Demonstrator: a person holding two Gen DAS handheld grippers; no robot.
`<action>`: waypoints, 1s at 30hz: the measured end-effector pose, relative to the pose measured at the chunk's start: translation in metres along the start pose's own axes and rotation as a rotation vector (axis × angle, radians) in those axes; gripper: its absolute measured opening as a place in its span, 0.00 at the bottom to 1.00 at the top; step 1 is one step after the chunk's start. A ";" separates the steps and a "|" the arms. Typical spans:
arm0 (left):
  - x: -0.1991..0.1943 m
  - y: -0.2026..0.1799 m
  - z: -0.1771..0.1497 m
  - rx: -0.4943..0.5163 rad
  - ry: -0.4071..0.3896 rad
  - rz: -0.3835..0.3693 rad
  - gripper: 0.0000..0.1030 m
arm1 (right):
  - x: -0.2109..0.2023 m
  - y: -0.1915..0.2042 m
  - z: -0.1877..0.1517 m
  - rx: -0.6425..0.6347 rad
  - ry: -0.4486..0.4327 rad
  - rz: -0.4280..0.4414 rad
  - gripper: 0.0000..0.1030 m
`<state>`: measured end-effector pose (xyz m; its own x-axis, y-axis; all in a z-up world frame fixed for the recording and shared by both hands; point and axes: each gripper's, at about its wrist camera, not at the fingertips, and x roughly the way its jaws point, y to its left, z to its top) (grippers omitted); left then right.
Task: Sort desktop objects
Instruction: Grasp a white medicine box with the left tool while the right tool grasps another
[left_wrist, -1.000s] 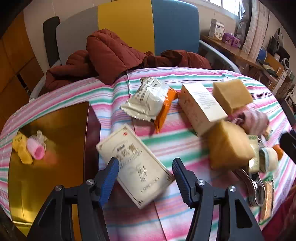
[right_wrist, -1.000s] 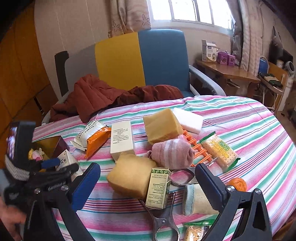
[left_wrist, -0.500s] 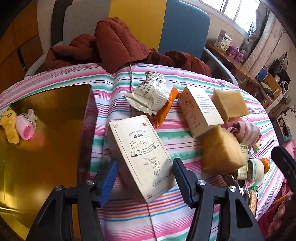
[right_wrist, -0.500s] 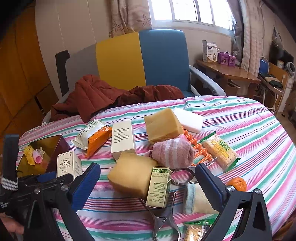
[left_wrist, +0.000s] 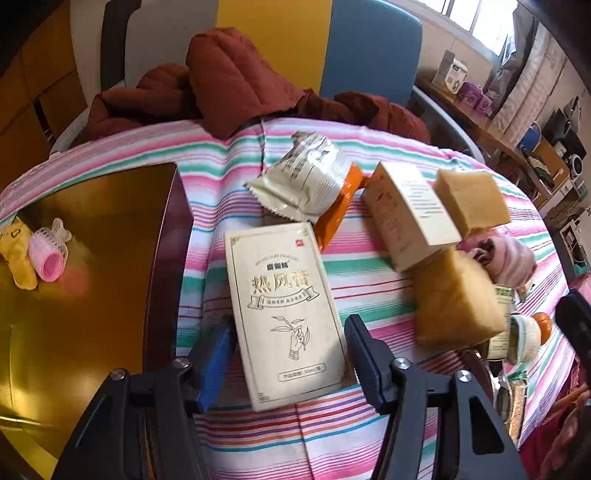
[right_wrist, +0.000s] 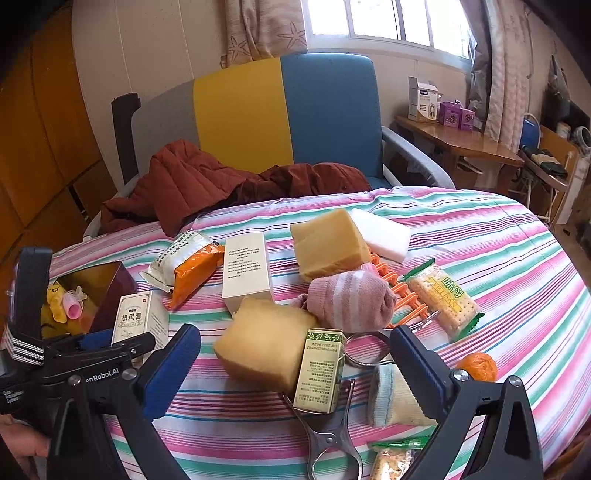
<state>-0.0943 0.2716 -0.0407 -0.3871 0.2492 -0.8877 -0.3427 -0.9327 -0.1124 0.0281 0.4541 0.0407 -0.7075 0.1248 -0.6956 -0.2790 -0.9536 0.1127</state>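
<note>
Only a pink roller (left_wrist: 48, 251) and yellow item (left_wrist: 16, 254) are boxed (left_wrist: 162, 236); the left tongs (left_wrist: 288, 362) are closing around the cream carton (left_wrist: 284, 310), the right tongs (right_wrist: 295, 365) gape empty.

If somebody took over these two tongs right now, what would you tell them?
Left tongs: closing around the cream ointment box lying on the striped cloth; pads not clearly pressing yet.
Right tongs: open, empty, above the small green box and scissors.
Done: pink hair roller and a yellow item sit in the gold tray.
Left: ointment box, snack packet, sponges, socks, crackers and the rest.
</note>
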 end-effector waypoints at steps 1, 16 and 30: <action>0.003 0.002 -0.002 -0.001 0.004 0.007 0.50 | 0.000 0.001 0.000 -0.001 -0.007 0.002 1.00; -0.005 0.001 -0.016 0.129 -0.080 -0.037 0.50 | 0.099 0.053 0.044 -0.152 0.156 -0.007 0.76; -0.004 0.001 -0.017 0.195 -0.086 -0.058 0.50 | 0.160 0.056 0.047 -0.087 0.340 0.024 0.49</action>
<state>-0.0785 0.2652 -0.0452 -0.4305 0.3301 -0.8400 -0.5221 -0.8503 -0.0666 -0.1312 0.4332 -0.0308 -0.4521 0.0177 -0.8918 -0.1986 -0.9767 0.0813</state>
